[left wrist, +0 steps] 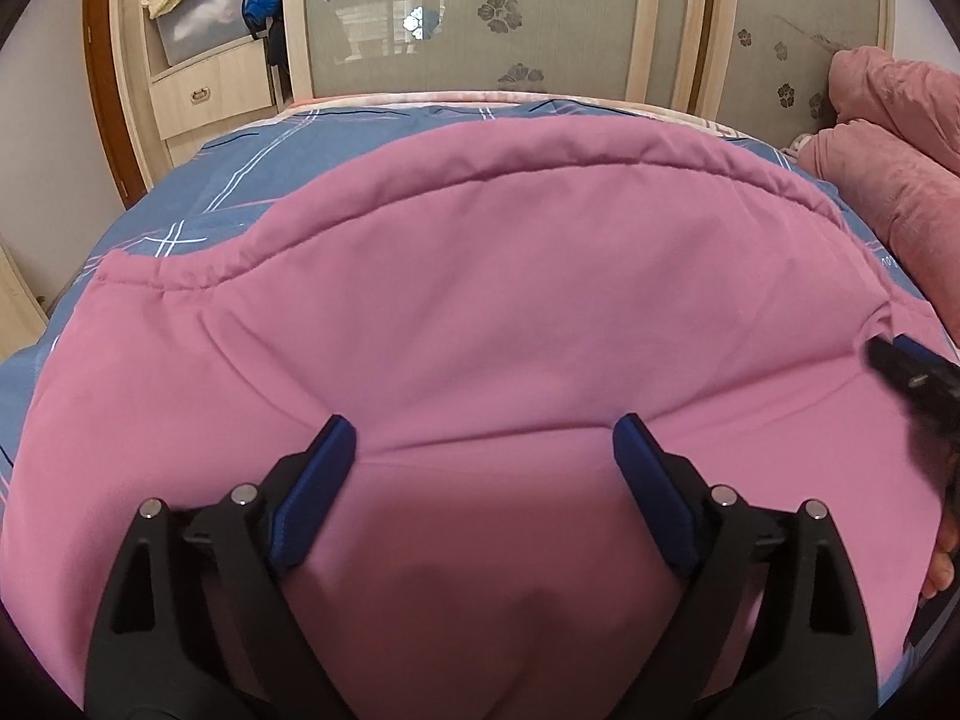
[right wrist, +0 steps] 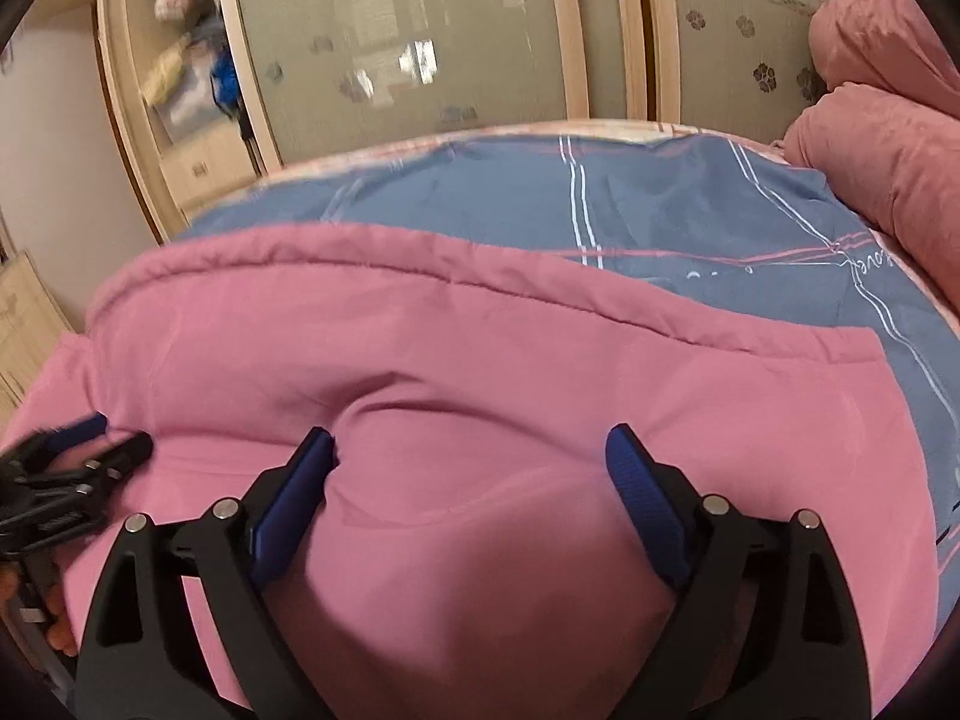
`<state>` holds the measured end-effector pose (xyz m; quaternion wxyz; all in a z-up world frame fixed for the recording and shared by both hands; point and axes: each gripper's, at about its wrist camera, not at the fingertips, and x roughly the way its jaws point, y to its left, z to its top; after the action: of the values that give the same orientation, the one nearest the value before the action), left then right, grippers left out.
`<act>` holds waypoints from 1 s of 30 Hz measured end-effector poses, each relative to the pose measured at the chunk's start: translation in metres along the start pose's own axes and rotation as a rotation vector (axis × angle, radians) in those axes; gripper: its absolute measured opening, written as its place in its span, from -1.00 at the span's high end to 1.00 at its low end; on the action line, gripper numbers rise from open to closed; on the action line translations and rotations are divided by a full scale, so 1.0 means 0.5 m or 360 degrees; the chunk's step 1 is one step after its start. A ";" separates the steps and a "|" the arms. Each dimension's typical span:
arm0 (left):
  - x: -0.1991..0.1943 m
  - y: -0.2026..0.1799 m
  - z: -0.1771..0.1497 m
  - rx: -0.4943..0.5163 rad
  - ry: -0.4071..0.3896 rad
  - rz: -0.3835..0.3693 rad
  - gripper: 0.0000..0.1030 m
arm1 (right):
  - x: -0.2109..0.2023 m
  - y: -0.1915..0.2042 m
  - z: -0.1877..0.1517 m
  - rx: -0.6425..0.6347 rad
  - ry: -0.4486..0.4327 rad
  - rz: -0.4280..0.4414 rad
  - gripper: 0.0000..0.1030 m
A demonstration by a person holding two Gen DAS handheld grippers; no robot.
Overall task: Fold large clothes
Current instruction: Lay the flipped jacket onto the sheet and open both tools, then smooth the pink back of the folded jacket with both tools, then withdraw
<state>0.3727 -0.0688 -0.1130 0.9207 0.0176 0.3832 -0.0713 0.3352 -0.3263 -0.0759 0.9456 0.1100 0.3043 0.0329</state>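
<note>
A large pink garment lies spread on the bed, with a stitched hem along its far edge; it also fills the right wrist view. My left gripper is open just above the near part of the cloth, holding nothing. My right gripper is open too, with the cloth bunched in a small crease by its left fingertip. Each gripper shows at the edge of the other's view: the right one to the right, the left one to the left.
The bed has a blue sheet with white and pink lines. A rolled pink quilt lies at the right. A wardrobe with frosted flower-pattern doors stands behind the bed, with open shelves of clothes at the left.
</note>
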 end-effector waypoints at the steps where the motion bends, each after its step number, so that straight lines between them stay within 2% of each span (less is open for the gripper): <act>1: 0.001 0.000 -0.001 -0.0004 -0.0001 0.0003 -0.78 | -0.029 -0.024 -0.007 0.0091 -0.0129 0.0032 -0.75; 2: 0.002 0.002 -0.003 -0.0006 -0.0005 0.0004 -0.79 | -0.042 -0.056 -0.013 0.0209 -0.0180 -0.0001 -0.75; 3: 0.002 0.002 -0.004 -0.0005 -0.0009 0.0006 -0.80 | -0.042 -0.080 -0.015 0.0289 -0.0172 -0.0035 -0.75; 5: 0.003 -0.002 -0.005 0.0005 -0.0018 0.0019 -0.81 | -0.020 -0.119 -0.023 0.0379 -0.0074 -0.0084 -0.67; 6: 0.003 -0.004 -0.005 0.0010 -0.0020 0.0024 -0.82 | -0.012 -0.116 -0.023 0.0343 -0.0041 -0.0120 -0.63; 9: 0.008 -0.006 -0.006 0.0011 -0.0028 0.0045 -0.85 | 0.028 -0.085 -0.013 0.0197 0.0082 -0.0262 -0.69; 13: 0.023 -0.009 -0.001 0.0012 -0.0004 0.0094 -0.91 | 0.095 -0.090 0.000 0.0207 0.0291 -0.0339 -0.79; 15: 0.010 -0.015 0.001 0.0026 -0.0007 0.0139 -0.91 | 0.087 -0.086 -0.002 0.0182 0.0281 -0.0355 -0.79; 17: -0.051 -0.018 -0.009 0.0025 -0.0052 0.0183 -0.90 | 0.035 -0.082 -0.011 0.0195 0.0196 -0.0375 -0.79; 19: -0.142 -0.026 -0.039 0.0009 -0.0154 0.0177 -0.93 | -0.078 -0.056 -0.035 0.0207 0.0045 -0.0456 -0.82; 20: -0.181 -0.031 -0.055 0.0007 -0.0205 0.0158 -0.96 | -0.130 -0.036 -0.050 0.0192 -0.0011 -0.0451 -0.85; 21: -0.229 -0.039 -0.077 0.0012 -0.0266 0.0138 -0.96 | -0.187 -0.011 -0.070 0.0172 -0.0055 -0.0433 -0.97; 24: -0.353 -0.077 -0.138 0.0066 -0.0387 0.0146 -0.96 | -0.321 0.059 -0.129 0.0101 -0.0173 -0.0417 -0.97; 26: -0.420 -0.096 -0.171 0.0085 -0.0442 0.0138 -0.96 | -0.377 0.103 -0.159 0.0027 -0.0207 -0.0430 -0.97; 30: -0.491 -0.109 -0.194 0.0095 -0.0502 0.0122 -0.96 | -0.428 0.147 -0.181 -0.0070 -0.0245 -0.0451 -0.97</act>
<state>0.1257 -0.0851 -0.0066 0.9706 0.0482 0.2305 -0.0495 0.1090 -0.2650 -0.0092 0.9635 0.0475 0.2426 -0.1026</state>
